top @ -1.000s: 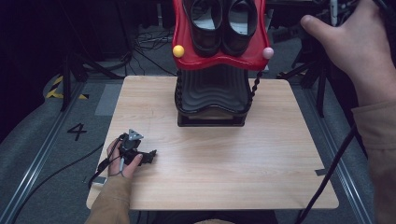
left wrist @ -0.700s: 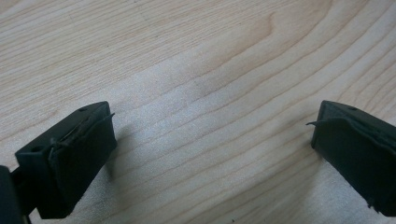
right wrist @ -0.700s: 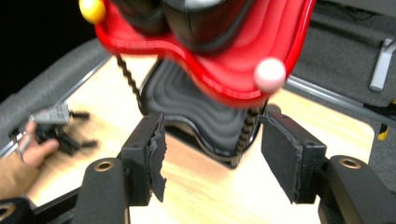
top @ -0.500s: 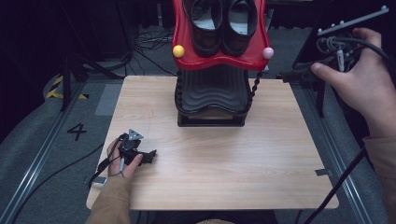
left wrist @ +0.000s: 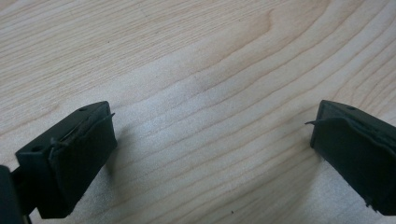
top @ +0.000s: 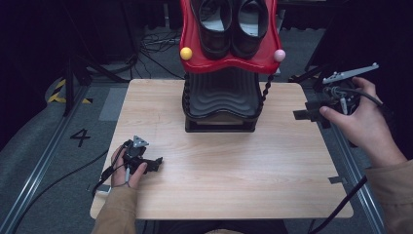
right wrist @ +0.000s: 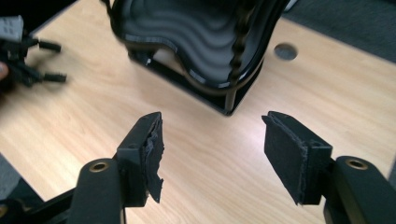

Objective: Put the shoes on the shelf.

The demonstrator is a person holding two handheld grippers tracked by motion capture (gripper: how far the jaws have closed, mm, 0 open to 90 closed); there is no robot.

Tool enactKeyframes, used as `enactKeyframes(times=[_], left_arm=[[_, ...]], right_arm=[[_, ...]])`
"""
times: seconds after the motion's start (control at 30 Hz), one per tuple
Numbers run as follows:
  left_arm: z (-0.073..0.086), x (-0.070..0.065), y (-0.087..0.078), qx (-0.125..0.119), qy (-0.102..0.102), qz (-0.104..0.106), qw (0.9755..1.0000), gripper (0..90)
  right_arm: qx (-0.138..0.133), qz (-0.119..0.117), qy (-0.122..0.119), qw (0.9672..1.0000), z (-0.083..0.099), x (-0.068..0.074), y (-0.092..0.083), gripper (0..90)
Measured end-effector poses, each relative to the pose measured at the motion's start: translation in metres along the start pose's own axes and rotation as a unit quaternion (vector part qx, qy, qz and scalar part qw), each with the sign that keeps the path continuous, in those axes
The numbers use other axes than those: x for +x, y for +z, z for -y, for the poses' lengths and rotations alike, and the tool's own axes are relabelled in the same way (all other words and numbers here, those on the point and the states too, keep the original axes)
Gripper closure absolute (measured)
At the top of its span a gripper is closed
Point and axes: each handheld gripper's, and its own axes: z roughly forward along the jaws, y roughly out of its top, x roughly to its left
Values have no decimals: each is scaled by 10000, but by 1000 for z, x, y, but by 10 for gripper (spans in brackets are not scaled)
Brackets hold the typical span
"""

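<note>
Shoes (top: 234,27), a black glossy pair, are sitting side by side in the red wavy tray (top: 229,62) topping a black ribbed rack (top: 220,100) at the far middle of the pale wood-grain desk (top: 219,180). Yellow (top: 185,53) and pink (top: 279,55) balls are capping the tray's front corners. Off the desk's right edge, well apart from the shoes, the right gripper (top: 303,114) is hovering, its jaws having just been opening, now wide with nothing between them. Near the front left, the left gripper (top: 157,163) is resting on the desk, jaws apart and empty.
</note>
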Motion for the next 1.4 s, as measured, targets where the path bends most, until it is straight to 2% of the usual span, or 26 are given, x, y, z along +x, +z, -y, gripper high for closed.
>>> enactKeyframes(times=[0.1,0.2,0.23,0.37,0.47,0.5,0.53,0.67,0.77,0.8,0.83,0.87,0.9,0.93,1.1,1.4], left_arm=[[2,0,-2,6,15,-17,10000,5],[3,0,-3,18,57,-6,10000,5],[3,0,-3,21,46,-8,10000,5],[4,0,-3,9,33,-17,10000,5],[4,0,-4,10,34,-17,10000,5],[4,0,-4,10,34,-17,10000,5],[4,0,-4,11,34,-16,10000,5],[4,0,-4,9,35,-17,10000,5],[4,0,-4,14,35,-19,10000,4],[4,0,-4,11,34,-18,10000,5],[4,0,-3,-14,-17,-1,10000,5],[4,-1,-3,-14,-23,0,10000,4],[4,-1,-3,-14,-23,0,10000,5],[4,-1,-3,-15,-24,1,10000,5],[3,-1,-3,-13,-22,1,10000,5],[3,-1,-3,-13,-23,0,10000,4]], right_arm=[[22,-35,16,10000,12,-2,11,381],[207,69,-134,9997,26,-5,25,388],[222,75,-115,9997,29,-5,29,389],[234,-59,-135,9996,43,-7,47,395],[280,-88,-319,9991,54,-6,62,393],[280,-88,-319,9991,54,-6,62,393],[307,-125,-345,9989,60,-6,71,394],[264,-312,-395,9984,73,-5,86,398],[276,-188,-375,9987,82,-5,95,392],[226,-41,-365,9991,91,-4,102,393],[226,-41,-365,9991,91,-4,102,393],[140,-184,-231,9995,99,-3,108,395],[140,-184,-231,9995,99,-3,108,395],[87,-291,-178,9994,105,-3,115,402],[165,-127,-289,9994,117,-8,129,409],[212,-238,-221,9992,139,-19,151,429]])
